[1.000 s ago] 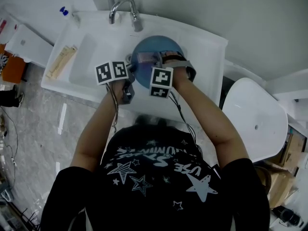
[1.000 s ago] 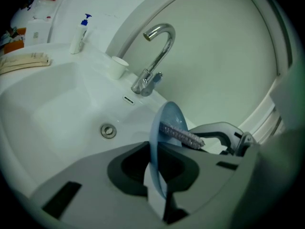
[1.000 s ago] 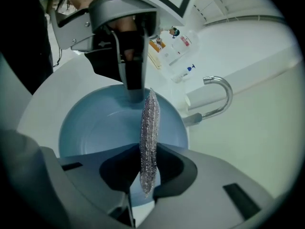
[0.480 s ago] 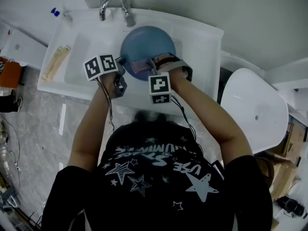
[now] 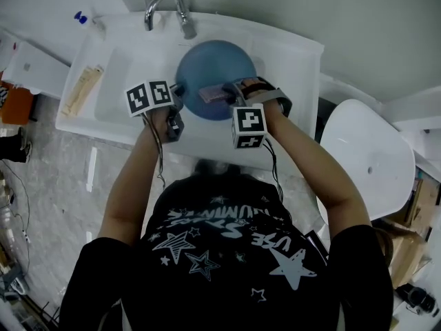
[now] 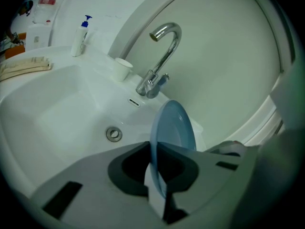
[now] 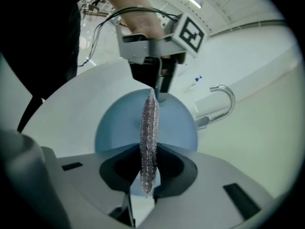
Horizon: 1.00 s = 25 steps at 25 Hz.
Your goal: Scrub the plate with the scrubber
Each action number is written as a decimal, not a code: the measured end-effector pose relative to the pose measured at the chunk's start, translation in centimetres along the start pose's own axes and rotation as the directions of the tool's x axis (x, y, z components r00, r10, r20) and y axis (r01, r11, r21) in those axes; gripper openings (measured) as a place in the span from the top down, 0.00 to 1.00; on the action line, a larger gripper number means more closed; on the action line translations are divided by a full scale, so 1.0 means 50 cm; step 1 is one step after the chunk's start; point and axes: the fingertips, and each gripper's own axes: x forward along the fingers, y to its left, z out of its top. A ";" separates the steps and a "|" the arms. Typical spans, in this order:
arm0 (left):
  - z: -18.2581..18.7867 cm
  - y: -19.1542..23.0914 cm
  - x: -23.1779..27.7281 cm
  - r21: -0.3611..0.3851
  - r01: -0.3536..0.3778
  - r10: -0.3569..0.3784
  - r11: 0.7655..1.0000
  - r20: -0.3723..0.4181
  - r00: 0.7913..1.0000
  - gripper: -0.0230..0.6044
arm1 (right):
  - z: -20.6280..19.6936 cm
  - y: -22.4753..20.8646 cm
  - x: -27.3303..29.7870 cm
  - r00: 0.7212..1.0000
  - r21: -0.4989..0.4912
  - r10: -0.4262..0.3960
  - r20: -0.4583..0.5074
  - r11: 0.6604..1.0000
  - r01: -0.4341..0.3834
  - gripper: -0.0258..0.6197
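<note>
- We are looking at a round, plain blue plate (image 5: 215, 57). It is hanging tilted over the white sink (image 5: 296, 54), just in front of the tap, with its hollow face turned up toward us.
- The left gripper (image 6: 155, 175) is pinching the plate's left rim between its closed jaws, so in that gripper's view we are seeing the plate edge-on.
- We are seeing the scrubber (image 7: 149, 132) as a thin, flat, silvery, glittering pad.
- The right gripper (image 7: 143, 187) is clamping its lower end, and the rest is sticking out past the jaws.
- The scrubber is lying over the plate's near half; whether it is touching the face, we are not managing to tell.
</note>
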 end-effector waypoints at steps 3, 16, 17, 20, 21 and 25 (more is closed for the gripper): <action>-0.015 -0.004 0.005 0.006 0.008 -0.008 1.000 -0.018 1.000 0.91 | -0.012 -0.073 -0.002 0.993 0.027 -0.113 -0.024 0.993 0.113 0.83; -0.031 -0.024 -0.018 -0.035 0.095 -0.096 0.995 -0.015 0.995 0.91 | -0.031 -0.156 0.049 0.969 -0.053 -0.233 -0.081 0.972 0.229 0.83; -0.028 -0.023 -0.019 -0.041 0.097 -0.098 0.994 -0.011 0.995 0.91 | -0.032 -0.153 0.051 0.969 -0.061 -0.233 -0.086 0.972 0.229 0.83; -0.024 -0.020 -0.021 -0.060 0.101 -0.101 0.993 0.001 0.995 0.91 | -0.035 -0.145 0.055 0.968 -0.060 -0.232 -0.100 0.972 0.227 0.83; -0.023 -0.018 -0.021 -0.065 0.101 -0.101 0.993 0.003 0.995 0.91 | -0.036 -0.142 0.054 0.968 -0.054 -0.229 -0.105 0.973 0.225 0.83; -0.021 -0.014 -0.021 -0.088 0.104 -0.104 0.991 0.011 0.995 0.91 | -0.044 -0.128 0.052 0.968 -0.043 -0.216 -0.123 0.976 0.213 0.83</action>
